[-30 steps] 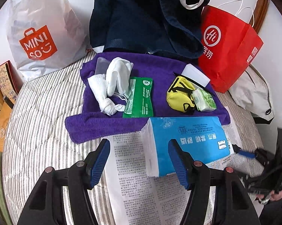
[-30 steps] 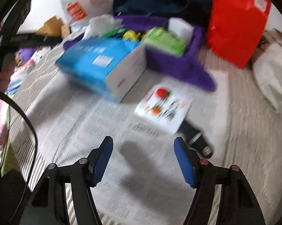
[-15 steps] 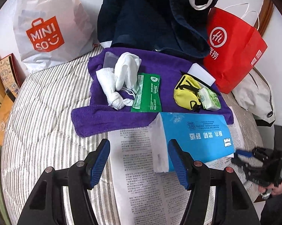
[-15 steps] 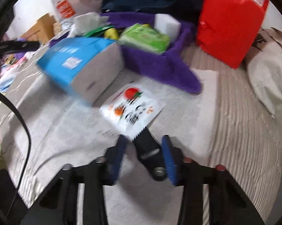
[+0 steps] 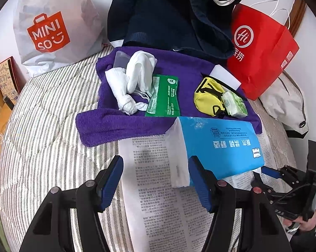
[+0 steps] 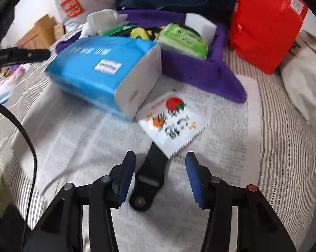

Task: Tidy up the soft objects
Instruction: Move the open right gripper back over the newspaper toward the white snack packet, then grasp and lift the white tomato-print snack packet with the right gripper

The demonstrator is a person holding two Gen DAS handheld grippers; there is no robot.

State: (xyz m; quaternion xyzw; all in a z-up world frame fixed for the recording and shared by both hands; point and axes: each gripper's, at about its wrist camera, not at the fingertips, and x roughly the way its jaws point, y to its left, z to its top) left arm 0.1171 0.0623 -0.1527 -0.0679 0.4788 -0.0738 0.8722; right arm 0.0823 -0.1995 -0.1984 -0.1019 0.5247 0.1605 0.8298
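A blue tissue pack (image 5: 218, 147) lies on a newspaper (image 5: 158, 199) on a striped bed; it also shows in the right wrist view (image 6: 103, 71). Behind it a purple towel (image 5: 120, 124) holds white socks (image 5: 134, 77), a green packet (image 5: 164, 96), a yellow pouch (image 5: 208, 98) and a green tissue pack (image 5: 234, 105). My left gripper (image 5: 155, 180) is open and empty just before the blue pack's white end. My right gripper (image 6: 160, 176) is open around a black clip (image 6: 149, 180) that lies under a white sachet (image 6: 174, 121).
A white Miniso bag (image 5: 50, 25), a dark blue bag (image 5: 170, 14) and a red paper bag (image 5: 261, 48) stand along the wall. A white cloth bag (image 5: 284, 103) lies at the right edge. Cardboard boxes (image 5: 0, 88) stand at the left.
My right gripper moved forward to the black clip, narrowed around it, then opened wider again. My left gripper drew back slightly and stayed open.
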